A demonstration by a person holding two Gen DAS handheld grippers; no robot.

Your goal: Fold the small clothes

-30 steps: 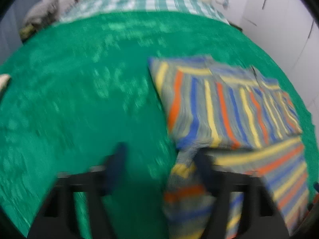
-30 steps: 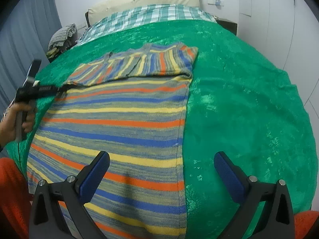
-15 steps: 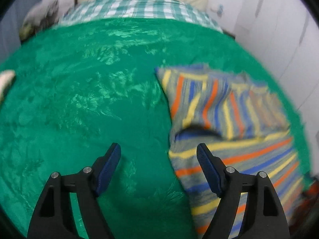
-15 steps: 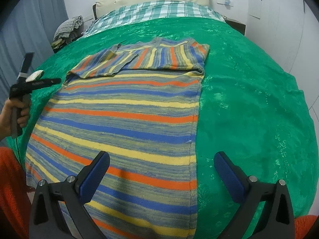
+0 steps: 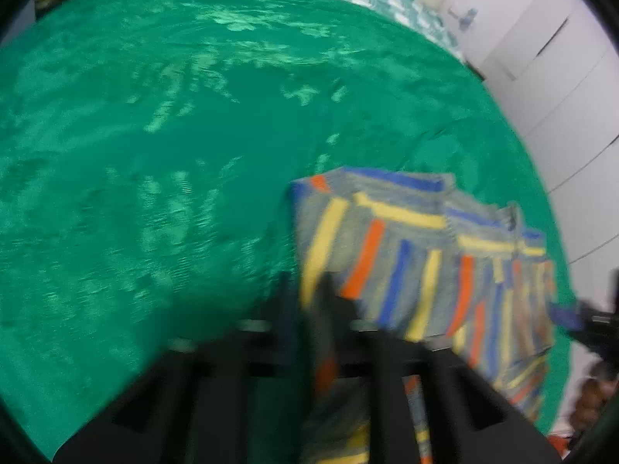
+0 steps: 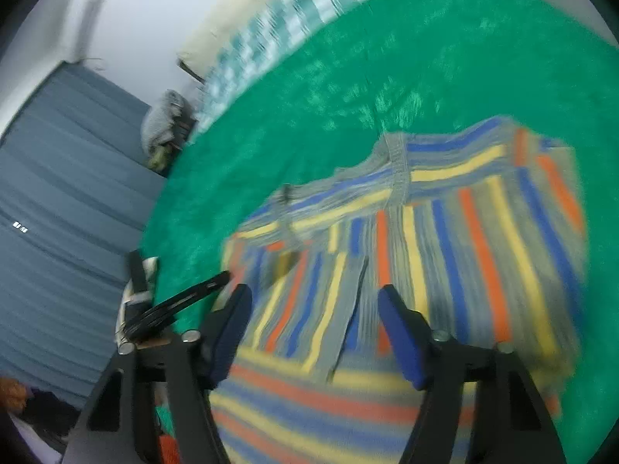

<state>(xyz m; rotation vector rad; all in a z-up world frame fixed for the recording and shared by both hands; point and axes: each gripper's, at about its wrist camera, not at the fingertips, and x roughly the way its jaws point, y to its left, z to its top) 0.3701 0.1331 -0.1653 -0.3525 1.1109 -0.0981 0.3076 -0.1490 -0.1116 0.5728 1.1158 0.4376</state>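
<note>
Striped knit sweater [image 6: 445, 239] on shiny green bedspread [image 5: 174, 147]; left gripper [image 5: 305, 301] pinched on its blurred edge, right gripper [image 6: 313, 328] half-wide, closing, empty.

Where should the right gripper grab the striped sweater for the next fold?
Probably the folded edge of the striped sweater directly ahead of the right gripper, coming from above and the near side. Its open jaws, just narrowing, already straddle that flat edge.
</note>
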